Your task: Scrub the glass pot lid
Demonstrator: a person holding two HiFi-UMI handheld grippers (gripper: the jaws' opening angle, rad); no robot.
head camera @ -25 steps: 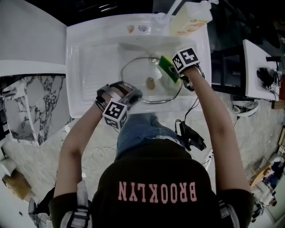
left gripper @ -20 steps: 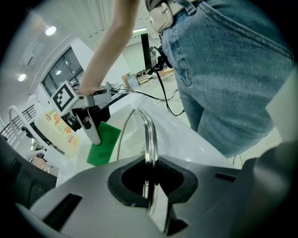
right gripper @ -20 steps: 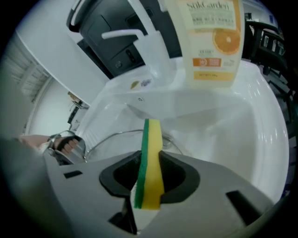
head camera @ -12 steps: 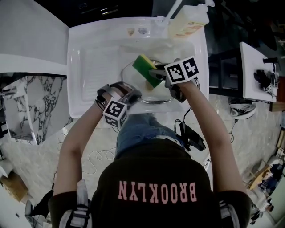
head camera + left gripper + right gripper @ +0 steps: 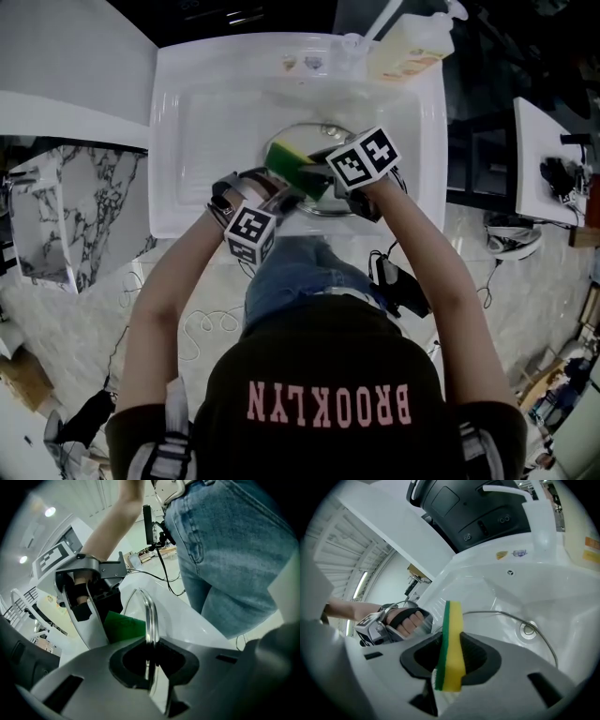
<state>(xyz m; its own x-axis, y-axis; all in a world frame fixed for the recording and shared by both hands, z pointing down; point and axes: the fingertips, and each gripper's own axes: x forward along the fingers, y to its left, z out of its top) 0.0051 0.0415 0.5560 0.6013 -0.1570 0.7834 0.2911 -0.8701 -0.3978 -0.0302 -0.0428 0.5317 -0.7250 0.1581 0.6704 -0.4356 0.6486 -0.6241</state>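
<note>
The glass pot lid (image 5: pixel 314 136) stands tilted in the white sink (image 5: pixel 197 112), its metal rim (image 5: pixel 149 616) running edge-on between the jaws of my left gripper (image 5: pixel 272 195), which is shut on it. My right gripper (image 5: pixel 314 178) is shut on a yellow and green sponge (image 5: pixel 292 164) (image 5: pixel 451 644), held against the lid's near left part, close to the left gripper. In the left gripper view the sponge's green side (image 5: pixel 123 626) shows behind the rim. The lid's far rim (image 5: pixel 520 620) curves over the basin in the right gripper view.
A faucet (image 5: pixel 349 42) and a soap bottle (image 5: pixel 412 42) stand at the sink's far edge. The drain (image 5: pixel 528 630) lies under the lid. A marble counter (image 5: pixel 66 216) is to the left, and a white table (image 5: pixel 553 150) to the right.
My right gripper has carried the sponge from the lid's far right side leftward and nearer, up against the left gripper. The left gripper kept its hold on the rim.
</note>
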